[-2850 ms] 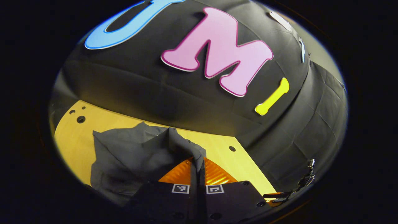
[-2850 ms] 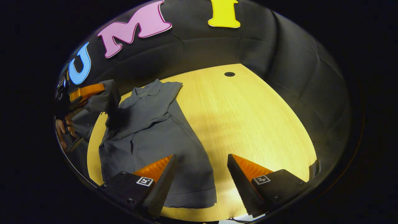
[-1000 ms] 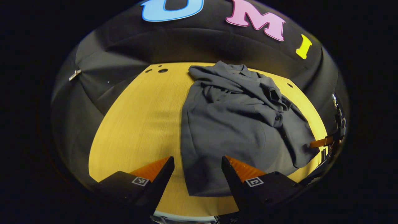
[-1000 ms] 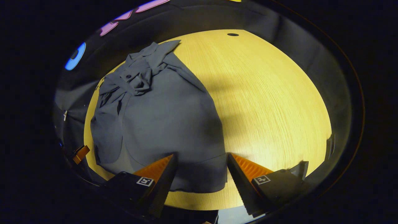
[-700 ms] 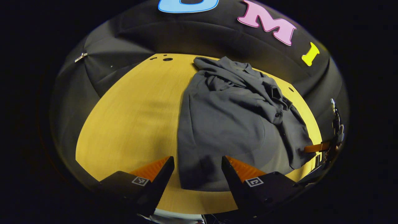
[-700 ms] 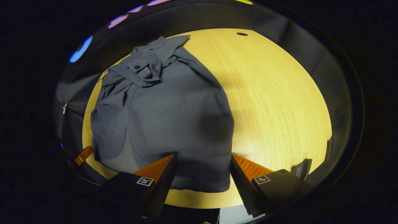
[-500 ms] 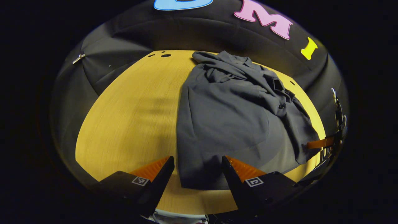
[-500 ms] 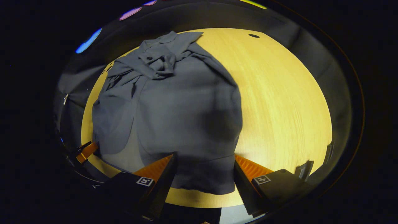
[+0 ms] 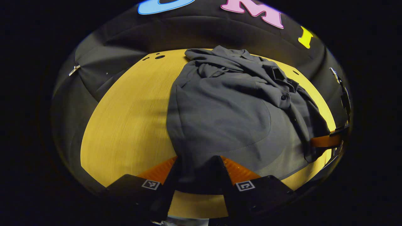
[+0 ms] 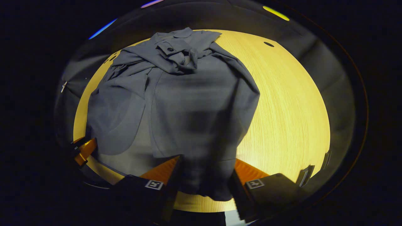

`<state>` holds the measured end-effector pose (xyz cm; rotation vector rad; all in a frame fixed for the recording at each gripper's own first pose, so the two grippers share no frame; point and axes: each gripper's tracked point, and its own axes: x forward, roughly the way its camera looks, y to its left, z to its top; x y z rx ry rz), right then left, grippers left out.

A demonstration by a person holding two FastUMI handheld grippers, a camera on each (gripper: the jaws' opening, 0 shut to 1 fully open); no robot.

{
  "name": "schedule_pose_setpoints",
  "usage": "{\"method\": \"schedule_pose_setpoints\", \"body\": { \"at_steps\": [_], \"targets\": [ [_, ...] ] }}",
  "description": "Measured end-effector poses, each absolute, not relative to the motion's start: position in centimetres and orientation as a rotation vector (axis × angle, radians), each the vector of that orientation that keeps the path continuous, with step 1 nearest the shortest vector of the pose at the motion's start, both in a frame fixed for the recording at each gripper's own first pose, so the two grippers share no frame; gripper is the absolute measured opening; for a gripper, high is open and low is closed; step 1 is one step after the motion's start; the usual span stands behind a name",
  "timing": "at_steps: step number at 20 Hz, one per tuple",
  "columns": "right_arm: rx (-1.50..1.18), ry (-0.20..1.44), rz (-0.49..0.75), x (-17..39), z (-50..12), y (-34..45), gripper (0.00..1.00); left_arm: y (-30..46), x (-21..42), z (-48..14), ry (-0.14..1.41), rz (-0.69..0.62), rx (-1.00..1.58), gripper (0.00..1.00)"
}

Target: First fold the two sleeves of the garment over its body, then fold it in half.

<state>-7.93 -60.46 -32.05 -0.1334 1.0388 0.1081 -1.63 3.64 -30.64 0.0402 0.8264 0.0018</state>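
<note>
- Left gripper view: the left gripper (image 9: 197,171) sits low over the near edge of the wooden table (image 9: 125,119), its two fingers (image 9: 163,171) spread with a gap between them.
- The hem of the dark grey garment (image 9: 226,116) lies in that gap, a corner of the cloth bunched between the fingers; I cannot tell whether both fingers press on it.
- Ahead of the fingers the garment spreads flat across the table, its body running away toward the booth's black cloth wall.
- At the far end, well beyond the fingertips, the collar and a folded sleeve (image 9: 276,91) with a button are piled in wrinkles on the body.
- Off to the right of the fingers, at the garment's side edge, the other gripper's finger (image 9: 325,141) shows near the table's rim.
- Bare table lies to the left of the fingers.

- Right gripper view: the right gripper (image 10: 204,179) is also low at the near table (image 10: 289,106) edge, fingers (image 10: 165,172) apart.
- The garment's (image 10: 188,106) hem corner hangs between them, blurred; whether the fingers pinch it cannot be told.
- Straight ahead of the fingers the body stretches away, with the sleeve (image 10: 172,51) crumpled over it at the far end.
- To the left of the fingers, at the hem, the left gripper's finger (image 10: 84,150) appears.
- Bare wood lies to the right of the fingers.
</note>
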Motion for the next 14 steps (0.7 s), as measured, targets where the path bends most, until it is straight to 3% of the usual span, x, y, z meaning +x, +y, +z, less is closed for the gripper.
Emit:
{"method": "schedule_pose_setpoints", "body": {
  "at_steps": [1, 2, 3, 4, 5, 6, 7, 8, 14],
  "targets": [
    [-0.117, 1.025, 0.082, -7.7, -31.9, -60.8, 0.67, 3.5, -1.6, -30.6, 0.822, 0.000, 0.051, 0.77],
    [-0.097, 1.024, 0.068, -7.7, -32.0, -60.7, 0.55, 3.3, -1.6, -30.8, 0.819, -0.013, 0.049, 0.63],
    [-0.096, 1.020, 0.074, -7.6, -32.1, -60.7, 0.43, 2.8, -1.6, -30.6, 0.816, -0.027, 0.045, 0.56],
    [-0.076, 1.021, 0.082, -7.7, -32.1, -60.6, 0.43, 2.7, -1.6, -30.7, 0.815, -0.039, 0.043, 0.50],
    [-0.058, 1.019, 0.090, -7.5, -32.0, -60.4, 0.21, 2.4, -1.5, -30.8, 0.811, -0.048, 0.041, 0.44],
    [-0.031, 1.025, 0.107, -7.4, -32.1, -59.9, 0.20, 2.1, -1.3, -30.8, 0.806, -0.054, 0.032, 0.29],
    [-0.012, 1.028, 0.137, -7.5, -32.1, -59.6, 0.08, 1.9, -1.0, -30.8, 0.796, -0.052, 0.023, 0.23],
    [-0.005, 1.037, 0.164, -7.5, -31.9, -59.5, 0.07, 1.6, -1.0, -30.5, 0.788, -0.071, 0.017, 0.07],
    [0.033, 0.982, 0.213, -6.8, -29.9, -59.6, 0.06, 1.5, -0.4, -27.3, 0.766, -0.099, -0.097, 0.05]
  ]
}}
